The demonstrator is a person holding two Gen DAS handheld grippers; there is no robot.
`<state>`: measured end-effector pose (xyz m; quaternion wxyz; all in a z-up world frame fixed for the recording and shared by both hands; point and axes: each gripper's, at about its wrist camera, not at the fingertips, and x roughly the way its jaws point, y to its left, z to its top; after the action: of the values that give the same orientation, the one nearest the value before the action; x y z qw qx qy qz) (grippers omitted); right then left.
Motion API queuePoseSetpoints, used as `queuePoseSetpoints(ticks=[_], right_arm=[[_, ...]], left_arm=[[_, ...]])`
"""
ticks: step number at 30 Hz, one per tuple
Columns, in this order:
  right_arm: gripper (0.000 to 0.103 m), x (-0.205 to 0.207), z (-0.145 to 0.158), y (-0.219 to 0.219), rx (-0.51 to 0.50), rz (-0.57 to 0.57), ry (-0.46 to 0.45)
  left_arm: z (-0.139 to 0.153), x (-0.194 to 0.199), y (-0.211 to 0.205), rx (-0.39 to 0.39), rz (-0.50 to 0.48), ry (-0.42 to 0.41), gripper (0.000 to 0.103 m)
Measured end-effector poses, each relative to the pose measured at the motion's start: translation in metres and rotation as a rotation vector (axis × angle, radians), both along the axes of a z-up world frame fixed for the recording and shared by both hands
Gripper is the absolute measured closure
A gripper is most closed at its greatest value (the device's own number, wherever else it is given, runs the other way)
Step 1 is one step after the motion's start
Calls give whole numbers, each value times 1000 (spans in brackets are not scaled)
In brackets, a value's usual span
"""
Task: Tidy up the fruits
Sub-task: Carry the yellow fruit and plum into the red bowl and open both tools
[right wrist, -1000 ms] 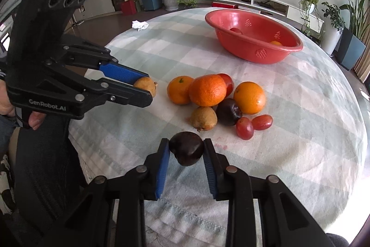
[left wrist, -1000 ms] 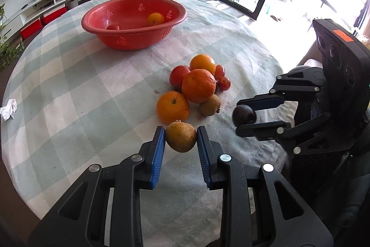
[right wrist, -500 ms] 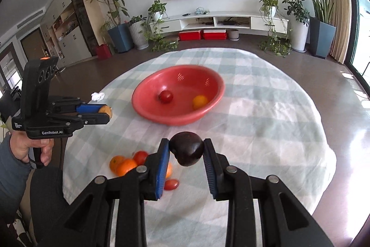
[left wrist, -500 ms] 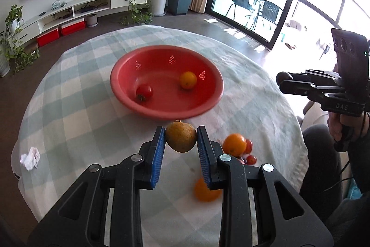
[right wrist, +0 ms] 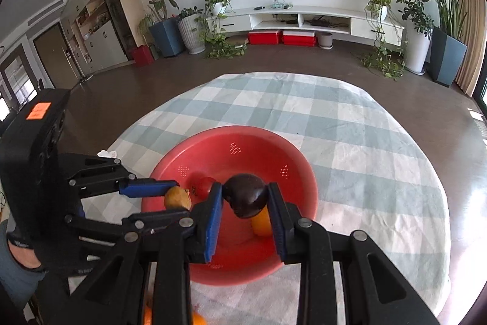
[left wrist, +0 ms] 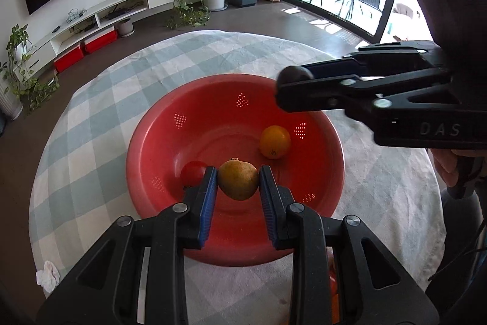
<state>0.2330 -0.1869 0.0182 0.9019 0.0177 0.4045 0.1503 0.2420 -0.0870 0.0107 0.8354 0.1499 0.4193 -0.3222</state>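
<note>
My left gripper (left wrist: 238, 183) is shut on a brownish-yellow fruit (left wrist: 238, 179) and hangs over the red bowl (left wrist: 158, 124). Inside the bowl lie an orange (left wrist: 275, 141) and a red tomato (left wrist: 193, 171). My right gripper (right wrist: 245, 201) is shut on a dark purple fruit (right wrist: 246, 199), also above the red bowl (right wrist: 243, 142). In the left wrist view the right gripper (left wrist: 296, 87) reaches in from the right over the bowl's far rim. In the right wrist view the left gripper (right wrist: 173, 197) comes in from the left with its fruit (right wrist: 177, 198).
The bowl sits on a round table with a pale checked cloth (left wrist: 91, 111). A crumpled white tissue (left wrist: 47, 277) lies near the table's left edge. Orange fruits (right wrist: 197, 319) peek out at the bottom behind the fingers. A hand (left wrist: 447, 169) holds the right gripper's handle.
Both grippers have travelled from the fruit pile to above the red bowl, each still holding its fruit. The bowl now fills the middle of both views and the pile has dropped out of sight.
</note>
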Motion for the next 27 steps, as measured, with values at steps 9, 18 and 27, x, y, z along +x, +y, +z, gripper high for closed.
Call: queuePoseSetpoints(ticks=[9,18,27], right_arm=[[71,42,-41,15,-36,28,99],[71,51,-61,25,-114,51,120],[70,53,-65,35,-156,59,112]], left_arm=[[-35,17,-15,46,-23,43,77],[-45,26,-19,38,-28,53,77],[-48,33,-21,37,-7,40,74]])
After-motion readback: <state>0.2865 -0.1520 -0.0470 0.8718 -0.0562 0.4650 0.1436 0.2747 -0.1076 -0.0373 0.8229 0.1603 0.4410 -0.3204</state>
